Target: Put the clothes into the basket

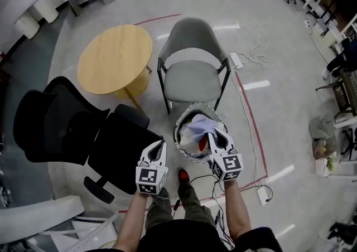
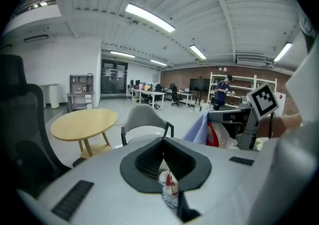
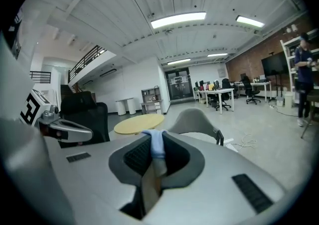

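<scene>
The basket (image 1: 177,125) stands on the floor at the middle of the head view, with a grey chair (image 1: 192,78) at its 12 o'clock and a black office chair (image 1: 83,128) at its 9 o'clock. It is already heaped, with pale fabric and a red piece (image 1: 202,144) rising to the rim.

The right hand-held gripper (image 1: 218,138) sits over the rim at the basket's 4 o'clock. Its jaws are narrow and pinch a blue cloth (image 3: 155,144), which folds over the top of the pads. The left hand-held gripper (image 1: 160,146) is at the basket's 8 o'clock, just outside the rim. Its jaws stand nearly together on what looks like a white-and-red cloth (image 2: 167,181).

Both pieces seem close to being let go, and several things could go wrong here.
- **Left piece:** this gripper is not over the opening. If it lets go where it is, the white-and-red cloth would land on the floor beside the shoe (image 1: 183,175).
- **Blue cloth:** it is held by a small fold near the rim. If its loose part hangs outside when the jaws part, its weight could drag it over the edge.
- **Heap:** it is high, so a piece dropped on its slope may slide off.
- **Basket:** it looks light, and a push from either gripper could shove or tip it.
- **Pads:** fabric may cling to the ribbed pads and lift out again.
</scene>
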The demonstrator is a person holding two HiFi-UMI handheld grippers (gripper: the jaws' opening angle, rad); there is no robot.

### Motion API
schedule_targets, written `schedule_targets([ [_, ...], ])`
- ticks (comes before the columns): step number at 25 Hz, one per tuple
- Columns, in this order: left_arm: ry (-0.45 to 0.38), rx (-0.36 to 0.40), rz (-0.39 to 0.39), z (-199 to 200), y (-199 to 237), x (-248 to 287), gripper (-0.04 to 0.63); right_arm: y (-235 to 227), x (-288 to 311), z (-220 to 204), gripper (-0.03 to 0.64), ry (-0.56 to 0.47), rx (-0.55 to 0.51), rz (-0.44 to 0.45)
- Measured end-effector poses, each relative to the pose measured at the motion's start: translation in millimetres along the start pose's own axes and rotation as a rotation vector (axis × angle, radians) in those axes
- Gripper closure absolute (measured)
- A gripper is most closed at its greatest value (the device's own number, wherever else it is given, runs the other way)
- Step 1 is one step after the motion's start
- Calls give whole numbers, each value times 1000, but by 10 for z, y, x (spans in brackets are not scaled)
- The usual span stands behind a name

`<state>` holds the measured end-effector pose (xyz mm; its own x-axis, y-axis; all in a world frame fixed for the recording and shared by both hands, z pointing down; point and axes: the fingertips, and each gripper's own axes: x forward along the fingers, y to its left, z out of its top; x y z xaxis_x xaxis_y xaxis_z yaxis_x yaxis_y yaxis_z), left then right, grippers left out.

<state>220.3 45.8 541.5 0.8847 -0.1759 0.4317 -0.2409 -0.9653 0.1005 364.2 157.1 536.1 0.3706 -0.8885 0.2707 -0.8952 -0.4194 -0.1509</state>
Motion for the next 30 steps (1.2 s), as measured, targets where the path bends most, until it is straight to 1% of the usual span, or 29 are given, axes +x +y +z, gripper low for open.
schedule_targets([
  [4, 55, -7, -11, -277, 3, 198, 589, -154, 89, -396, 566, 54, 43, -25],
  [10, 116, -26, -22, -628, 25, 398, 589, -382, 256, -994, 566, 134, 112, -71],
  [16, 164, -41, -37, -916, 6, 550, 589, -561, 443, -1572, 566, 228, 146, -105],
  [22, 204, -62, -43, -1177, 15, 641, 589, -683, 514, -2091, 566, 314, 150, -127],
  [26, 220, -78, -45, -1263, 36, 694, 589, -716, 549, -2297, 566, 362, 162, -127],
  [29, 232, -93, -47, -1304, 25, 705, 589, -693, 544, -2434, 564, 419, 133, -119],
  [30, 237, -97, -49, -1323, 15, 704, 589, -686, 537, -2475, 551, 438, 124, -119],
])
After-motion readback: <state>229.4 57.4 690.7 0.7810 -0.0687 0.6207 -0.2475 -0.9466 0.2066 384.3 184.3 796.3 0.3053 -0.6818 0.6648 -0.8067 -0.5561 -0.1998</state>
